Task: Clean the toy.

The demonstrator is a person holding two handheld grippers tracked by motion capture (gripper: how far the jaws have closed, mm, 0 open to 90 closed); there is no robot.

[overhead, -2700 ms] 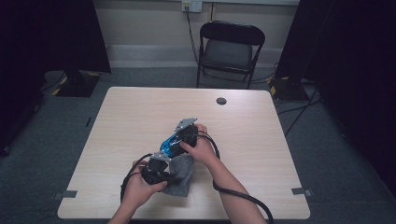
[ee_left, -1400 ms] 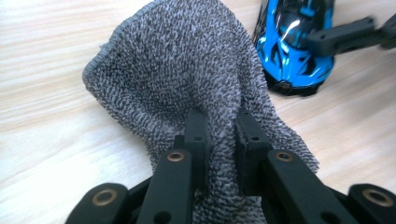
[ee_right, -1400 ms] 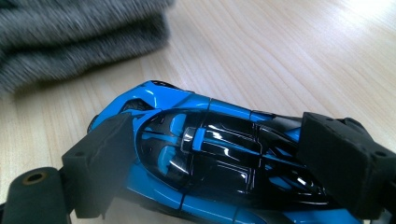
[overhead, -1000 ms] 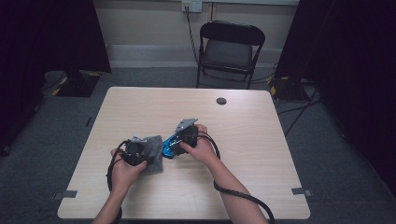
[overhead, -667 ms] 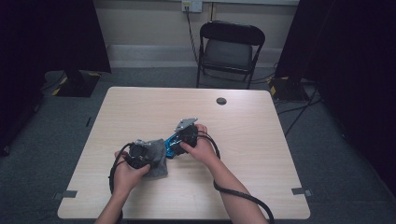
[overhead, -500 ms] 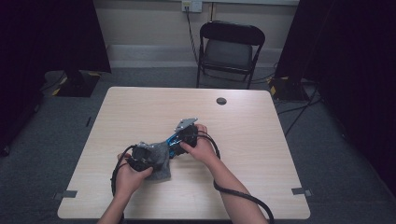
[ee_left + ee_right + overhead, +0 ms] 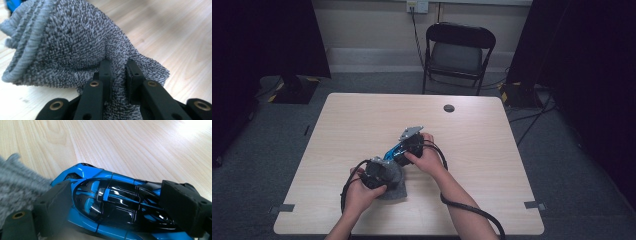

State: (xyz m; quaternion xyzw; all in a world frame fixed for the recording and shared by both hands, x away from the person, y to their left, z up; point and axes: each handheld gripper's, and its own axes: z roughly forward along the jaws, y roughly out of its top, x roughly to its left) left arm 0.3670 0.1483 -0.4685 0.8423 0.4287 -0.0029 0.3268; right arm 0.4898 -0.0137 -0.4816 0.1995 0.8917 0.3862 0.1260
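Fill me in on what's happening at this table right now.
A person at a wooden table works with a hand-held tool in each hand. The left tool is shut on a fold of a grey knitted cloth, near the table's front edge. The right tool clamps a blue and black toy car across its body. The cloth's edge sits right at one end of the car, so this looks like wiping or wrapping the car.

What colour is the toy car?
The toy car is bright blue with glossy black panels on top. It shows best in the right gripper view.
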